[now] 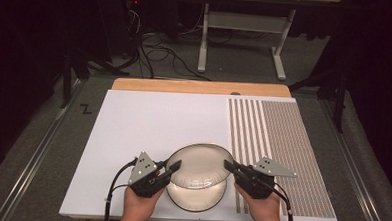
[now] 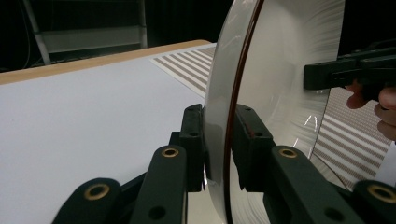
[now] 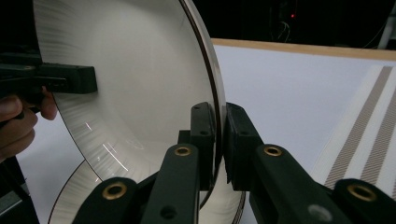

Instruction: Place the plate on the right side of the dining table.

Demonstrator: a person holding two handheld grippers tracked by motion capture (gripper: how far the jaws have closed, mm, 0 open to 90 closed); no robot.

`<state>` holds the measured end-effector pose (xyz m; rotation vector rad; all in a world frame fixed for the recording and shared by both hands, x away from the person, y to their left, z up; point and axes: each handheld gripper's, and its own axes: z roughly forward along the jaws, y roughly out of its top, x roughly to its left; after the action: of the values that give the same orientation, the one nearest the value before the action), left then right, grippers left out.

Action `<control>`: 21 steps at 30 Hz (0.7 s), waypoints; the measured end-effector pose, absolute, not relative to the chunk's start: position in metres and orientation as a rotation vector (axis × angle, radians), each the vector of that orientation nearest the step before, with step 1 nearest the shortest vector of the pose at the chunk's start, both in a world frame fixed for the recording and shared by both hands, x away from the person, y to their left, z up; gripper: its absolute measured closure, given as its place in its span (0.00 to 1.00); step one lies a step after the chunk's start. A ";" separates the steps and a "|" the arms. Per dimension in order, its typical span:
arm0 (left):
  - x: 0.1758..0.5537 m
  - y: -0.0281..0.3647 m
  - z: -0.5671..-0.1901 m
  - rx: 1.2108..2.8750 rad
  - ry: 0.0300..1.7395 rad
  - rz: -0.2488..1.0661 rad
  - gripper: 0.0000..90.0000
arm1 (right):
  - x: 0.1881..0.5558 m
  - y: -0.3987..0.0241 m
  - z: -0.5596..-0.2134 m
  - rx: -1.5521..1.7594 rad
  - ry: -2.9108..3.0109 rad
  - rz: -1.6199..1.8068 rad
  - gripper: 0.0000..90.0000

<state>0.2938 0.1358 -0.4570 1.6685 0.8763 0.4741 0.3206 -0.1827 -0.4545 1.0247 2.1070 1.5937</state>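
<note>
A white plate with a dark rim (image 1: 201,163) hangs just above a second, matching plate (image 1: 196,199) that lies on the white board near its front edge. My left gripper (image 1: 174,166) is shut on the upper plate's left rim, and my right gripper (image 1: 229,166) is shut on its right rim. In the left gripper view the jaws (image 2: 219,140) clamp the rim edge-on, with the plate (image 2: 285,65) rising to the right and the right gripper (image 2: 327,74) on its far side. The right gripper view has its jaws (image 3: 220,140) on the rim, the plate (image 3: 135,79), the lower plate (image 3: 77,198) and the left gripper (image 3: 70,79).
The white board (image 1: 148,118) covers a wooden table. A panel of brown stripes and fine dots (image 1: 278,139) fills the board's right third. Past the table's far edge stand a white metal frame (image 1: 242,37) and loose cables (image 1: 161,54) on the floor.
</note>
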 end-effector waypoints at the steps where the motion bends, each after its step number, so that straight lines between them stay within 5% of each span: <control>1: 0.296 0.133 -0.456 1.663 0.879 0.474 0.84 | 0.320 -0.184 -0.453 1.021 2.095 1.588 0.95; 21: 0.331 0.081 -0.439 1.680 0.872 0.457 0.80 | 0.331 -0.229 -0.427 1.057 1.984 1.542 0.95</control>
<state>0.3307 0.0808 -0.4390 1.6803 0.8722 0.4575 0.3311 -0.2292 -0.4270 1.0569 1.9839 1.5418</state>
